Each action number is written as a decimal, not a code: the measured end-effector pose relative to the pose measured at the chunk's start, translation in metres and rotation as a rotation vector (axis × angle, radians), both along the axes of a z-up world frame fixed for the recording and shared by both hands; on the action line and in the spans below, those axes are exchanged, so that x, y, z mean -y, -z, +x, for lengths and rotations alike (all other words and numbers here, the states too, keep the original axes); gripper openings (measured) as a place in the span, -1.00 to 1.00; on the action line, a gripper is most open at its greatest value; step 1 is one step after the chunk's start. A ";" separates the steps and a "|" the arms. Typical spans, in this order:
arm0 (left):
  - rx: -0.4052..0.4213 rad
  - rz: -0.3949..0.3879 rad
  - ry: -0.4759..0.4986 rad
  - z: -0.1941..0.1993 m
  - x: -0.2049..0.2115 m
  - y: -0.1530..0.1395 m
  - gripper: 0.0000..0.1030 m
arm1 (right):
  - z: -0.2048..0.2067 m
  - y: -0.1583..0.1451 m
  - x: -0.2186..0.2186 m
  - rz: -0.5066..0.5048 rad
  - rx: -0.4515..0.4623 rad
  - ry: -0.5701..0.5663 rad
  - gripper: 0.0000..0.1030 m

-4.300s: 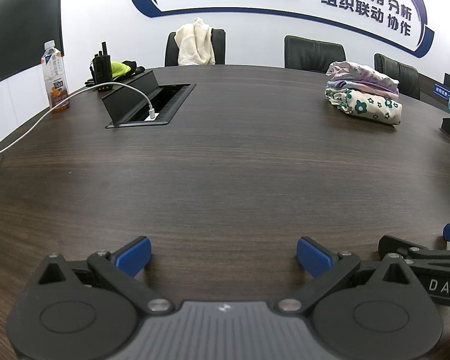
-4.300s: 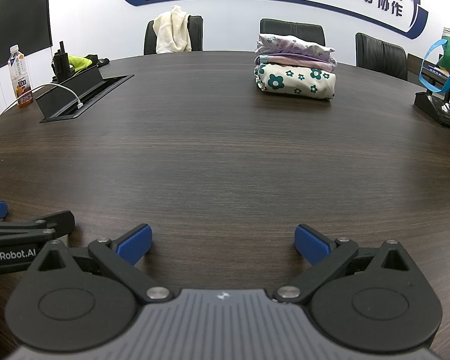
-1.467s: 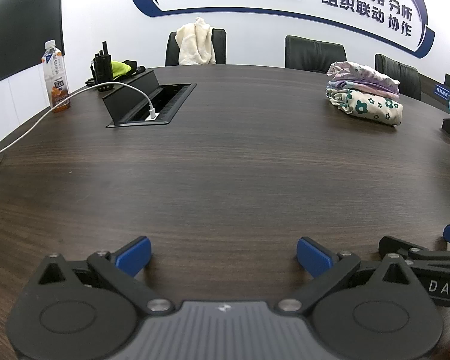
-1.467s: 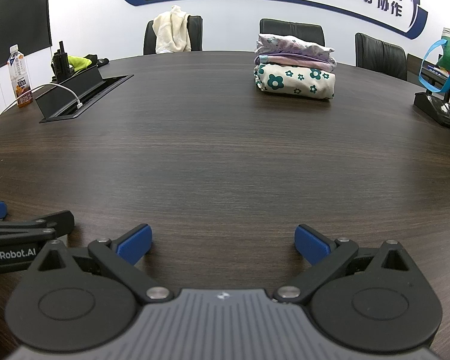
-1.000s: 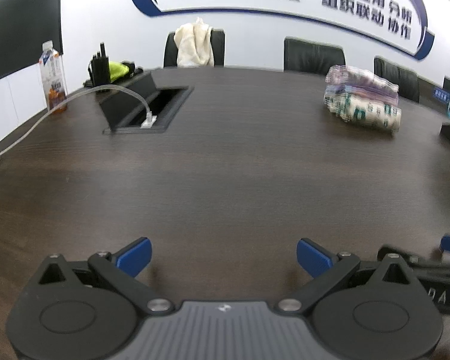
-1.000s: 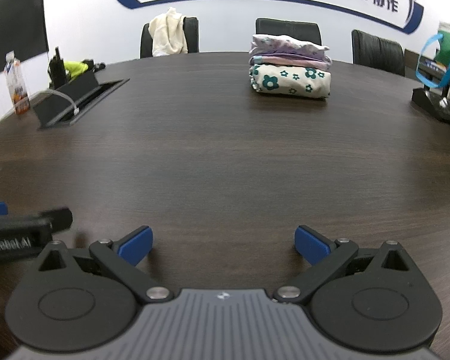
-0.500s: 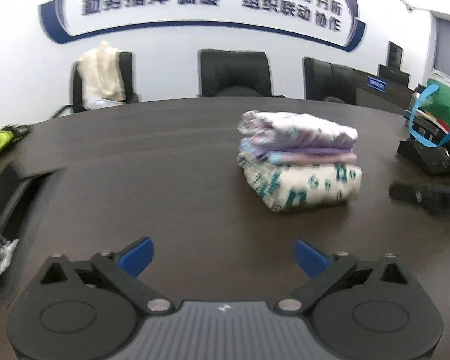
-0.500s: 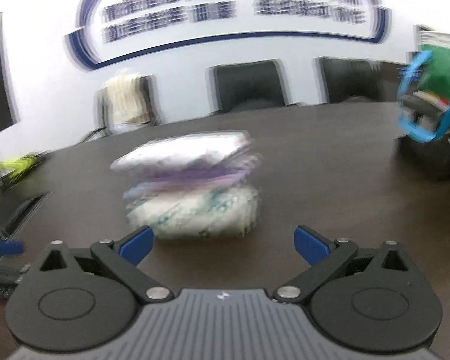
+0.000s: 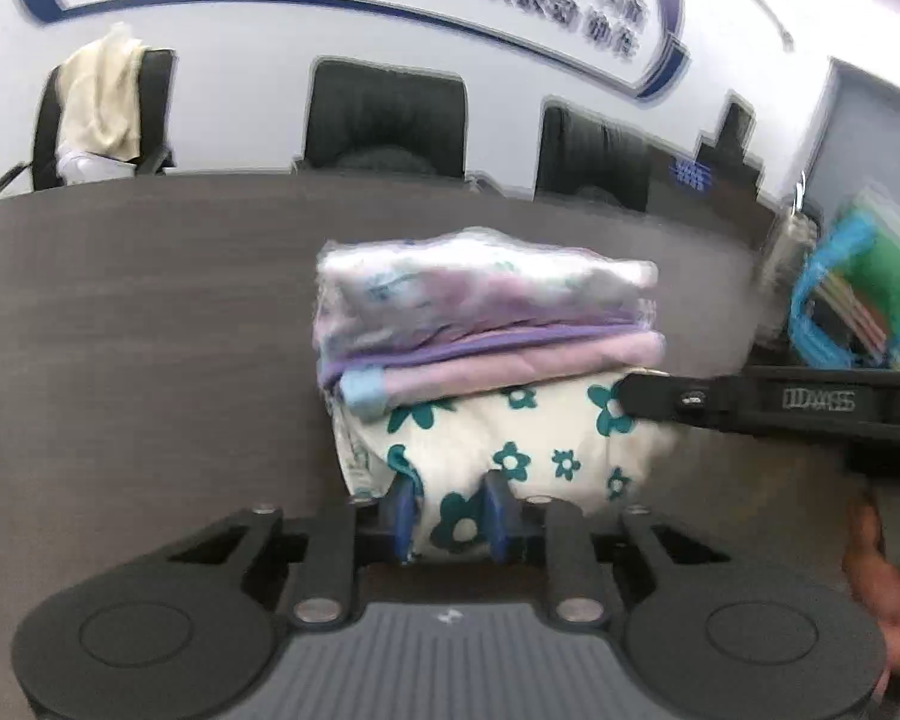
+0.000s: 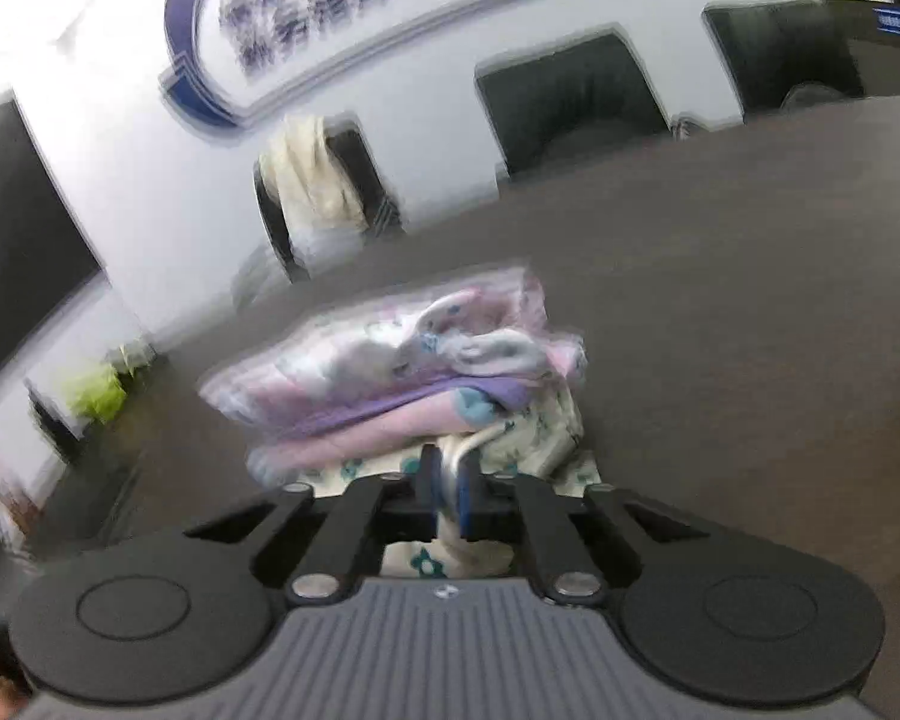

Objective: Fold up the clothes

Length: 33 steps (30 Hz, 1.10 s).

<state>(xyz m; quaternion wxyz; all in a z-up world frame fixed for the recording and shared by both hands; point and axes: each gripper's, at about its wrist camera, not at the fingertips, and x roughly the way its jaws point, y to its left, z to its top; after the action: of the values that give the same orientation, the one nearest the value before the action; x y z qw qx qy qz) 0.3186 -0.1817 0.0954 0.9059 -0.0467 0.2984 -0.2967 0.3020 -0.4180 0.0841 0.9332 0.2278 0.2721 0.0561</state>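
Observation:
A stack of folded clothes sits on the dark wooden table [image 9: 120, 312]. The bottom garment [image 9: 510, 438] is white with teal flowers, a pink and purple one [image 9: 510, 354] lies on it, and a pale printed one [image 9: 468, 288] is on top. My left gripper [image 9: 448, 510] is shut on the near edge of the white floral garment. My right gripper [image 10: 447, 489] is shut on a fold of the same floral garment [image 10: 540, 444], at the stack's right side. In the left wrist view the right gripper's black finger [image 9: 720, 405] presses against that garment's right end.
Black office chairs [image 9: 384, 120] line the far side of the table, one draped with a cream cloth [image 9: 99, 99]. A blue-handled bag with green contents [image 9: 858, 306] stands at the right. Something yellow-green [image 10: 96, 390] lies far left on the table. A hand [image 9: 876, 564] holds the right gripper.
Both grippers moved forward to the clothes stack and went from open to shut on the floral bottom garment. The right view has tilted.

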 end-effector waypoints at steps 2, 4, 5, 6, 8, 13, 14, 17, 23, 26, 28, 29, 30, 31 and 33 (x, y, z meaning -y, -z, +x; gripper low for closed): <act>0.028 -0.088 0.012 -0.006 -0.012 -0.030 -0.70 | -0.022 -0.050 -0.010 0.050 0.101 -0.038 -0.93; 0.098 -0.174 0.031 -0.024 -0.029 -0.065 -0.73 | -0.061 -0.103 -0.029 0.006 0.194 -0.092 -0.93; 0.148 -0.214 0.048 -0.044 -0.041 -0.082 -0.86 | -0.084 -0.124 -0.037 -0.002 0.241 -0.117 -0.93; 0.185 -0.256 0.064 -0.062 -0.054 -0.097 -0.88 | -0.107 -0.144 -0.045 -0.012 0.287 -0.143 -0.94; 0.222 -0.243 0.047 -0.104 -0.076 -0.099 -0.87 | -0.152 -0.170 -0.068 -0.051 0.344 -0.207 -0.94; 0.294 -0.162 -0.021 -0.212 -0.130 -0.091 -0.76 | -0.252 -0.203 -0.133 -0.150 0.435 -0.319 -0.93; 0.308 -0.146 -0.034 -0.234 -0.140 -0.089 -0.70 | -0.269 -0.201 -0.145 -0.158 0.458 -0.324 -0.94; 0.351 -0.097 -0.075 -0.299 -0.173 -0.084 -0.40 | -0.312 -0.189 -0.166 -0.101 0.474 -0.378 -0.94; 0.401 0.012 -0.147 -0.421 -0.233 -0.064 0.56 | -0.345 -0.127 -0.187 -0.093 0.286 -0.356 -0.89; 0.287 0.114 -0.167 -0.445 -0.243 -0.008 0.55 | -0.338 -0.071 -0.201 -0.347 0.080 -0.188 -0.78; 0.227 0.184 -0.217 -0.456 -0.249 0.026 0.53 | -0.352 -0.048 -0.210 -0.549 0.071 -0.099 -0.71; 0.213 0.208 -0.226 -0.463 -0.253 0.040 0.53 | -0.362 -0.039 -0.212 -0.626 0.085 -0.064 -0.46; 0.209 0.226 -0.230 -0.473 -0.259 0.049 0.52 | -0.375 -0.034 -0.208 -0.643 0.109 -0.054 -0.28; 0.211 0.234 -0.232 -0.484 -0.264 0.055 0.52 | -0.388 -0.031 -0.203 -0.622 0.131 -0.065 -0.03; 0.209 0.228 -0.209 -0.496 -0.267 0.061 0.52 | -0.422 -0.032 -0.199 -0.569 0.156 -0.139 -0.01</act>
<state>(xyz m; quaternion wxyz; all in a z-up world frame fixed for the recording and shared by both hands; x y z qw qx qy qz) -0.1775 0.0851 0.0348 0.9573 0.0567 0.2277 -0.1687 -0.1198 -0.2192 0.1163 0.9716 -0.0669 0.2194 0.0585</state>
